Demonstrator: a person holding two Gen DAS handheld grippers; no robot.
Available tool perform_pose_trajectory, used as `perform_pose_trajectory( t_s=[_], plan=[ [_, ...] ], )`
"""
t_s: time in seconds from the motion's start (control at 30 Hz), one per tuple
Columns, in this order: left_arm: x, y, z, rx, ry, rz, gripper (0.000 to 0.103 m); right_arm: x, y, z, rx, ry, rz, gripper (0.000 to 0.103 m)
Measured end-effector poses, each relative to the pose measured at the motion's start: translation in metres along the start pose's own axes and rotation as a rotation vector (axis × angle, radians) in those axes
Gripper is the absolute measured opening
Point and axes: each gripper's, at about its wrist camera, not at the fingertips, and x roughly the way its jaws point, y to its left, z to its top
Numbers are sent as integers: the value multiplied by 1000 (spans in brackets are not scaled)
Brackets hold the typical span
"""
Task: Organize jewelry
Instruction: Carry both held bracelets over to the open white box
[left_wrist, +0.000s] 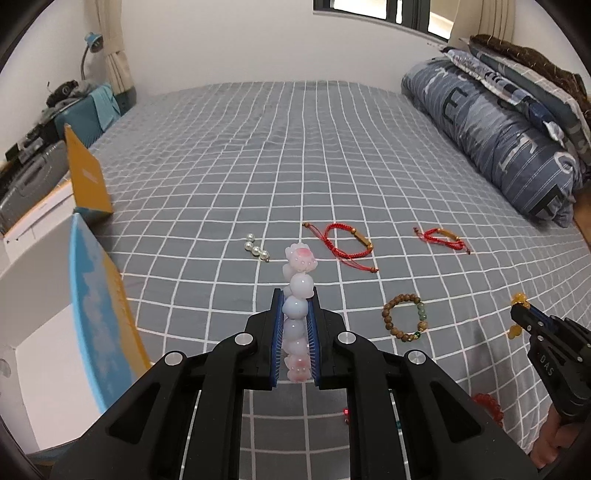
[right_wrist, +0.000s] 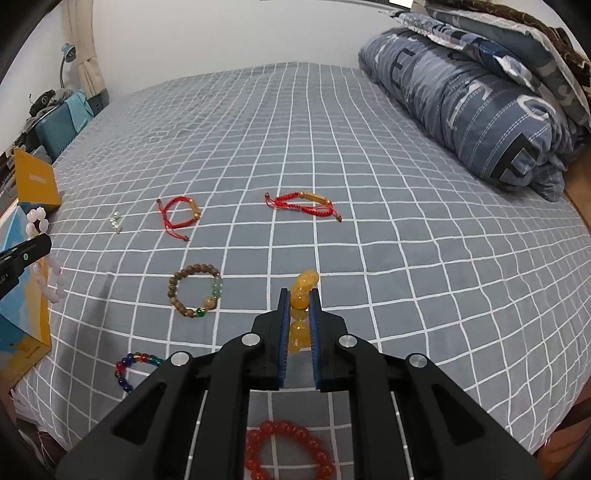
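Left wrist view shows the left gripper closed on a pale pink and lilac bead bracelet with flower-shaped beads, which stands edge-on between the blue pads and rises past the fingertips above the grey bedsheet with a white grid pattern. To its left stands an open blue and yellow cardboard box with its yellow lid flap raised. On the sheet ahead lie a short string of white pearls, a red braided cord bracelet with a gold tube bead and, farther right, a second red cord bracelet. A brown wooden bead bracelet with green beads lies flat to the right of the fingertips.

Right wrist view shows the right gripper clamped on a yellow amber-coloured bead bracelet, held edge-on between its pads above the sheet. Below the gripper body an orange-red round bead bracelet lies on the sheet, partly hidden by the arms. A multicoloured glass bead bracelet of blue, red and green lies to the lower left, also partly hidden. A rolled blue striped quilt with letters rests along the far right side of the bed, with folded bedding on top.
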Motion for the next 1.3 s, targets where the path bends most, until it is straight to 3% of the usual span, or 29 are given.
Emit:
perform_pose_trajectory(
  t_s=[0.37, 0.7, 1.07, 1.3],
  plan=[
    [-33, 12, 0, -14, -31, 11, 12, -26, 9, 4, -4, -33, 0, 9],
    [-62, 37, -5, -45, -51, 48, 12, -48, 48, 14, -35, -65, 36, 9],
    [-104, 100, -17, -138, -87, 101, 12, -66, 118, 31, -93, -99, 115, 9],
    [-125, 147, -33, -197, -97, 159, 12, -76, 185, 32, -170, -112, 188, 9]
  ],
)
